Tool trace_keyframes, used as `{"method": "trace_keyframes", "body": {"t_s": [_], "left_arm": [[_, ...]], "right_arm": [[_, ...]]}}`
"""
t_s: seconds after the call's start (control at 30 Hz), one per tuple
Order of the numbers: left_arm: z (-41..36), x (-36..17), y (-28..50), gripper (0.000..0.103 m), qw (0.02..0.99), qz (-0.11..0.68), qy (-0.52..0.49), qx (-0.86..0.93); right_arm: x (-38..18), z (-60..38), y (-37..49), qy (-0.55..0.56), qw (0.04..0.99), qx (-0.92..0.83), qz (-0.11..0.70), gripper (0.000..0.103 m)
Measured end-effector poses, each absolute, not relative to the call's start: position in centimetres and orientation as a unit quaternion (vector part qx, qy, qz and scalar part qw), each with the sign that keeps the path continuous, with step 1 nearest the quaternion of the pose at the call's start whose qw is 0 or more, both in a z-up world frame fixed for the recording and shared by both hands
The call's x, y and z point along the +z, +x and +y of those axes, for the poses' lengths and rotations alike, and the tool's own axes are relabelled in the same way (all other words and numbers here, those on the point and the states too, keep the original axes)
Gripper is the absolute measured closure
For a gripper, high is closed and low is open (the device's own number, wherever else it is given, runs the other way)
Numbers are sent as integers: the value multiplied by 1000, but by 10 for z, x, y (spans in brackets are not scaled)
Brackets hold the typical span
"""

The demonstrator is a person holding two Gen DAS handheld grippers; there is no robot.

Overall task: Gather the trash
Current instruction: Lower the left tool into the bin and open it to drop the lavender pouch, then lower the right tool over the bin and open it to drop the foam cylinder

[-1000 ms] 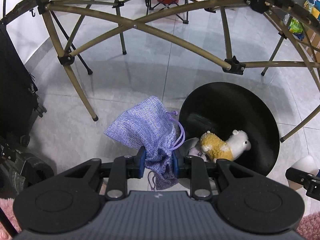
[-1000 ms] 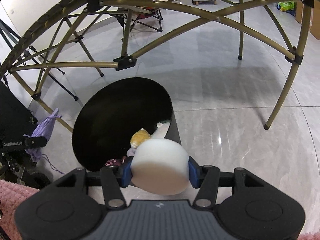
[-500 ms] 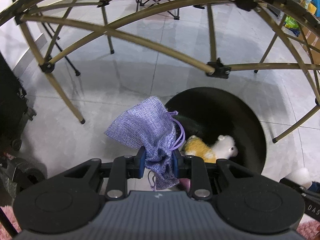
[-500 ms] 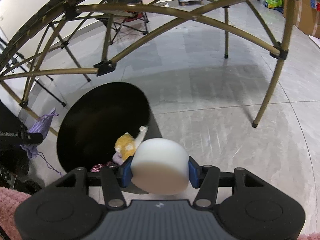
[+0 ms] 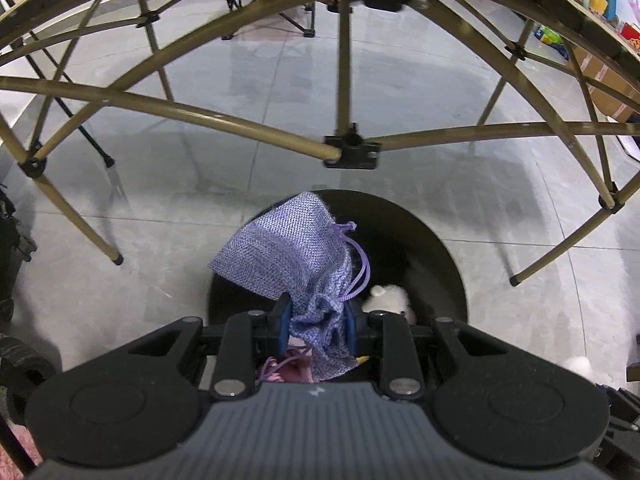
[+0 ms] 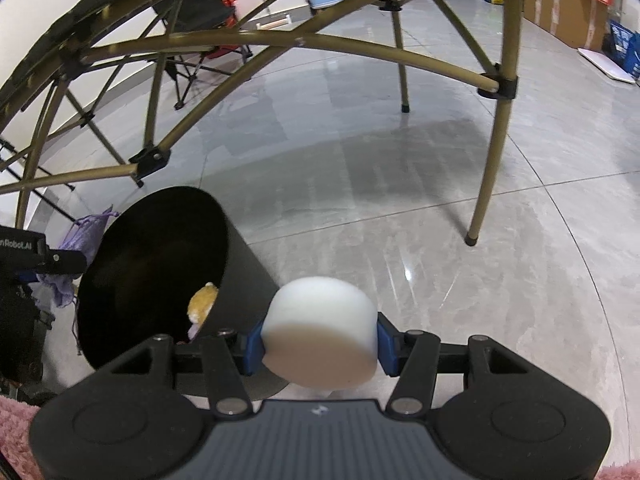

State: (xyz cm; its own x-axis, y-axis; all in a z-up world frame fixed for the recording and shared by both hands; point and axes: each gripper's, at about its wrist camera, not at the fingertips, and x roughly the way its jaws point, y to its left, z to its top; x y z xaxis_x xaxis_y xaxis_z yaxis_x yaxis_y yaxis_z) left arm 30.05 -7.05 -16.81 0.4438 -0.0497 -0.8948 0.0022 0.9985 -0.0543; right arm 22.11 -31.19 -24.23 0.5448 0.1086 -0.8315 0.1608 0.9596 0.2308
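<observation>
Pouch [image 5: 292,252], lilac woven fabric with a purple drawstring, bunched at the neck and flaring out above it; left tool [image 5: 316,322] pinches the gathered neck between its blue pads, and the pouch hangs over the open mouth of the black bin [image 5: 448,256]. From the right wrist view the same pouch [image 6: 82,236] shows at the far left, just beside the bin's [image 6: 244,280] rim.

Foam cylinder [image 6: 322,332], white, matte, short and squat with a flat round face toward the camera; right tool [image 6: 320,346] clamps it by its curved sides, blue pads pressing in on both. It sits just to the right of the bin, outside the rim, above the floor [image 6: 440,208].

Bin is a dark round cylinder standing on grey glossy floor tiles. Inside it: plush toy [image 5: 390,298], white part visible past the left tool; its orange-yellow part [image 6: 204,300] shows low against the bin wall. Something pink-purple lies under the left tool, too hidden to identify.

Olive-gold folding frame [image 5: 348,148] with black joints arches over everything. Pink fuzzy rug [image 6: 16,420] at lower left corner.
</observation>
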Motion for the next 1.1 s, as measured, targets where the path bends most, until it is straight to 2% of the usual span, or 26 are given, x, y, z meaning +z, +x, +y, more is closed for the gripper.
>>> {"method": "trace_keyframes", "body": {"t_s": [0.63,0.73,0.83,0.93,0.97,1.0,1.1], "left_arm": [[-100,-202,314,77,825,565,11,-3],[-102,-204,313,72,824,566,19,-1],[-102,-205,312,60,823,567,23,3],[-100,-203,311,26,825,565,22,3],[-99,-202,311,7,825,564,22,6],[-99,-202,311,0,827,562,23,12],[-99,-202,311,0,826,562,31,19]], "right_arm": [[-246,-322,224,149,867,-36,474,50],[-247,-322,223,148,867,-37,474,50],[-246,-322,223,148,868,-36,473,50],[-246,-322,222,147,868,-37,473,50],[-246,-322,222,148,868,-36,473,50],[-246,-322,222,147,868,-36,472,50],[-246,-321,222,146,868,-35,472,50]]}}
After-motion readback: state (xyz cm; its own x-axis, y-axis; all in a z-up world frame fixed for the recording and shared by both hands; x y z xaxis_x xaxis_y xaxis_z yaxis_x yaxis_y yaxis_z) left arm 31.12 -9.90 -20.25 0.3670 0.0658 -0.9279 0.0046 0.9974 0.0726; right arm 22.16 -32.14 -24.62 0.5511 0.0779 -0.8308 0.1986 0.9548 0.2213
